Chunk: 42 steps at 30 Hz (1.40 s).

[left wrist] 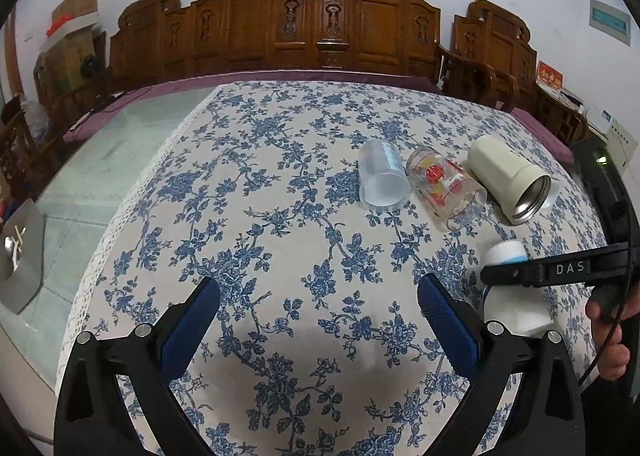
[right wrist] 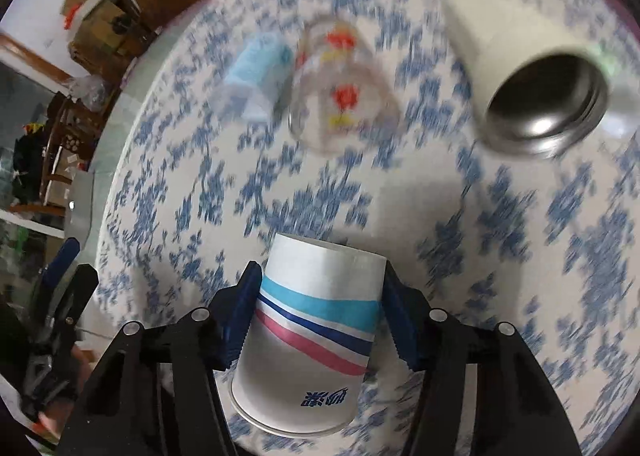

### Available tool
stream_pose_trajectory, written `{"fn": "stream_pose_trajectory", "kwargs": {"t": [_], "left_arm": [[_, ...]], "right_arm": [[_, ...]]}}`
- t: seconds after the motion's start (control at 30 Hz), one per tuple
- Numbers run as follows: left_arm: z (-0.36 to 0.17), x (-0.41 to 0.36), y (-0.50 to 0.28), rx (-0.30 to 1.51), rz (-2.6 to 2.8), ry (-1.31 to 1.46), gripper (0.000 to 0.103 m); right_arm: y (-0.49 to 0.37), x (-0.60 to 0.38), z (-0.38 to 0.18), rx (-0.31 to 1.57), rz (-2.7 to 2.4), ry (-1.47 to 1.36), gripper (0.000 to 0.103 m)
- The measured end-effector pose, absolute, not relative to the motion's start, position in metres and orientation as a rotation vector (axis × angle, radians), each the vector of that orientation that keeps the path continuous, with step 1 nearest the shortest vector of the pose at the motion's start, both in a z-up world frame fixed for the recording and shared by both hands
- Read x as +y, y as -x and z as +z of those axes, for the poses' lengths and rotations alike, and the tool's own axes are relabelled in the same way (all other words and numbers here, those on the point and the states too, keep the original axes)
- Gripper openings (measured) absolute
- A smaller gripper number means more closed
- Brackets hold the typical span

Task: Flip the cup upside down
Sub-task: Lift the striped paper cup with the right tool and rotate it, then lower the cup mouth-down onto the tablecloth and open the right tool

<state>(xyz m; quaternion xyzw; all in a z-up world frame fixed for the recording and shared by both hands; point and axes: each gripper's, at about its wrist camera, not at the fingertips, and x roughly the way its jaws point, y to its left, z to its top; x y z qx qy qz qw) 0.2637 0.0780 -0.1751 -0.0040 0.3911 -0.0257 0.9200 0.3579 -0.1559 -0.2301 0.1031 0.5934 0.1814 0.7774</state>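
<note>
My right gripper (right wrist: 320,296) is shut on a white paper cup (right wrist: 308,340) with turquoise, blue and pink stripes. The cup is upside down, its base pointing away and its rim toward the camera, above the tablecloth. In the left wrist view the cup (left wrist: 508,296) shows at the right edge, held between the right gripper's fingers (left wrist: 520,274). My left gripper (left wrist: 318,300) is open and empty above the blue floral tablecloth (left wrist: 280,216).
Three cups lie on their sides at the far right: a frosted plastic cup (left wrist: 382,180), a clear glass with red print (left wrist: 444,188) and a cream steel-lined tumbler (left wrist: 508,180). Carved wooden chairs (left wrist: 320,20) stand behind the table. The left table edge drops to the floor (left wrist: 100,160).
</note>
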Motion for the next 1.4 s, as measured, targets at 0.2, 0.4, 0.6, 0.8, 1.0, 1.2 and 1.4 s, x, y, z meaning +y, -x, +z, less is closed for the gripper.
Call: {"fn": "stream_pose_trajectory", "kwargs": {"t": [0.2,0.4,0.6,0.8,1.0,1.2,1.4], "left_arm": [[-0.176,0.072,-0.263,0.805,-0.063,-0.008,0.095],[-0.177,0.069,-0.263,0.808,-0.065,-0.016,0.095],[-0.178,0.066,-0.262,0.806,-0.070,-0.026,0.095],[-0.177,0.064,-0.261,0.804,-0.071,-0.028,0.095],[-0.176,0.062,-0.259,0.798,-0.076,-0.030,0.095],[-0.176,0.058,-0.259,0.796,-0.083,-0.032,0.095],[-0.173,0.057,-0.256,0.785,-0.088,-0.012,0.095]], "right_arm": [[-0.355,-0.164,-0.218,1.093,0.325,-0.152,0.060],[-0.353,-0.161,-0.205,0.895,0.216,-0.008,0.059],[-0.341,-0.152,-0.205,0.761,0.117,0.165,0.059],[-0.319,-0.147,-0.213,0.697,0.079,0.251,0.060],[-0.294,-0.150,-0.213,0.697,0.092,0.228,0.060],[-0.289,-0.157,-0.214,0.748,0.131,0.153,0.060],[-0.288,-0.159,-0.212,0.764,0.163,0.111,0.073]]}}
